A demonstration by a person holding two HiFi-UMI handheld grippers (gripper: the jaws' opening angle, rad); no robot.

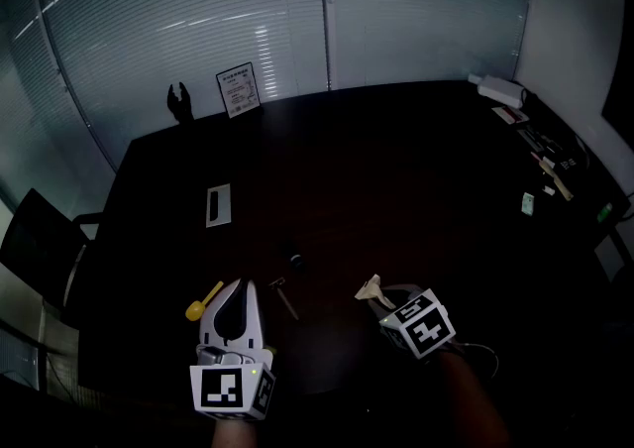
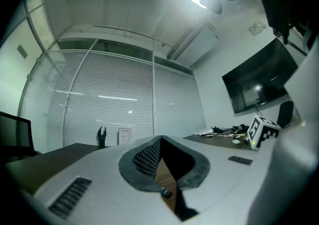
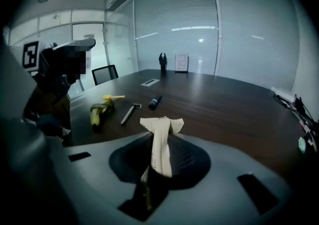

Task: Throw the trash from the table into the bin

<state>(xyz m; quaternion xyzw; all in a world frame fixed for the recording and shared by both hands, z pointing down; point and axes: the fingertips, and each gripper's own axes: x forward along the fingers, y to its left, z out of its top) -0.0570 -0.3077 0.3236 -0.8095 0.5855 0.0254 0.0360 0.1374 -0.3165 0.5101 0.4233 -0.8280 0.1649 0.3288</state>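
The dark table (image 1: 396, 188) runs wide and mostly bare from its near edge, by both grippers, to the far edge under a glass wall (image 1: 198, 20) with blinds. A chair (image 1: 40, 248) stands off its left edge and clutter (image 1: 540, 154) lines the right. A banana peel (image 3: 99, 112), razor (image 3: 130, 112) and small tube (image 3: 154, 102) lie near the left gripper (image 1: 238, 285), whose jaws are together and empty. The right gripper (image 1: 384, 297) pinches a beige wrapper (image 3: 162, 125) over the table's near part, lengthwise along the jaws, flared end pointing ahead toward the far wall
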